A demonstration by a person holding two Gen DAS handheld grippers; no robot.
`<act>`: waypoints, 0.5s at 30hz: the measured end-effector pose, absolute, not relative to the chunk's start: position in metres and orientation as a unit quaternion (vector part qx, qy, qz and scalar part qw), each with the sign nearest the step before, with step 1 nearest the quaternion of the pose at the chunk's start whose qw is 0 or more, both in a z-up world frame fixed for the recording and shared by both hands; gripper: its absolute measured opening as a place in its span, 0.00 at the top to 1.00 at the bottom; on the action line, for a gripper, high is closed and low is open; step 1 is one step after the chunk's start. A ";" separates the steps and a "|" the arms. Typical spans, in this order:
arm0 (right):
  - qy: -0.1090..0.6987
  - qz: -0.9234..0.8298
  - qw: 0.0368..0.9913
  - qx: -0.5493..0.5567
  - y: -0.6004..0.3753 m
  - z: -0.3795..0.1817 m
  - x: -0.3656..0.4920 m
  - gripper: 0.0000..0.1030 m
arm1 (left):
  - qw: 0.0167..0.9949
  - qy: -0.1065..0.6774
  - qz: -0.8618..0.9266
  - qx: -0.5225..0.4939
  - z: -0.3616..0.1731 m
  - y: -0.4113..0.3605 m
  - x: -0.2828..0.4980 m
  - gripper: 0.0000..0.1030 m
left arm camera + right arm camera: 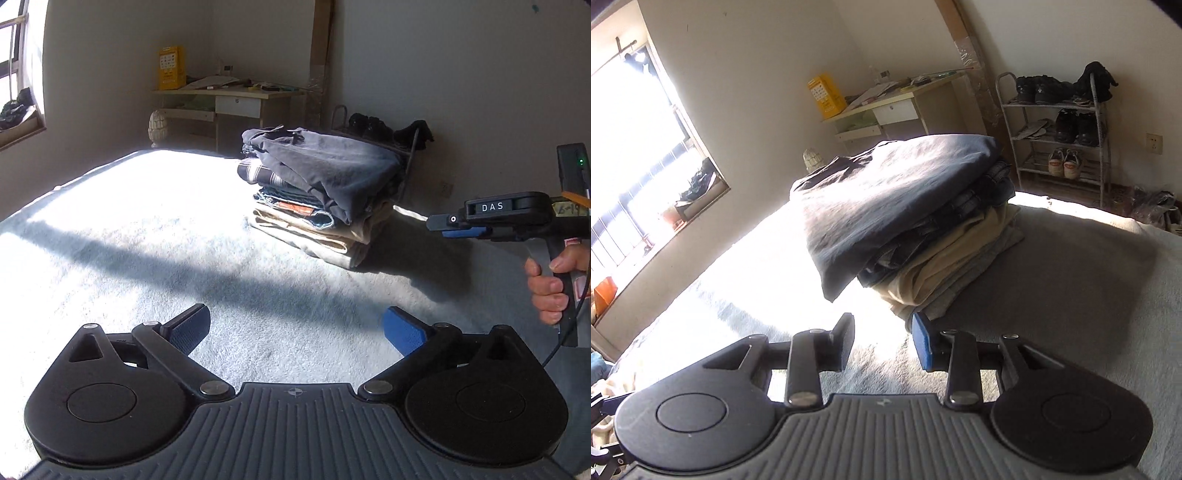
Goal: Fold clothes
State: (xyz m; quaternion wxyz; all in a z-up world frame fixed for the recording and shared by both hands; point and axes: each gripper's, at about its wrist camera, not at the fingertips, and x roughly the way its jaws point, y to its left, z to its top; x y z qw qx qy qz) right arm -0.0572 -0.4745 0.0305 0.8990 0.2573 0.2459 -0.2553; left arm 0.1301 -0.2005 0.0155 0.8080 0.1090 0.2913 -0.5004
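Both claws, left gripper [293, 332] and right gripper [882, 341], hang apart and empty over the bed [129, 229], folded stack [321, 192] at one o'clock, apparently kept clear of working space.

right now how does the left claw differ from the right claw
The left claw is spread wide over bare grey blanket, well back from the stack of folded clothes; the right claw has a narrower gap and sits close to the stack's base. The left is held level, the right is tilted. Both are open, holding nothing, each with one blue pad.
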 end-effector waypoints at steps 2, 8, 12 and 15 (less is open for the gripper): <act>0.261 -0.265 0.900 0.229 -0.439 0.042 -0.062 0.49 | 0.819 0.289 -0.489 0.084 0.013 -0.182 0.118 0.00; 0.291 -0.312 0.895 0.128 -0.341 0.071 -0.079 0.20 | 0.835 0.306 -0.456 0.038 0.012 -0.156 0.086 0.00; 0.276 -0.338 0.898 0.043 -0.295 0.082 -0.082 0.01 | 0.847 0.322 -0.422 0.031 0.024 -0.143 0.075 0.00; 0.279 -0.336 0.899 0.035 -0.282 0.079 -0.074 0.01 | 0.854 0.328 -0.402 0.037 0.030 -0.133 0.070 0.00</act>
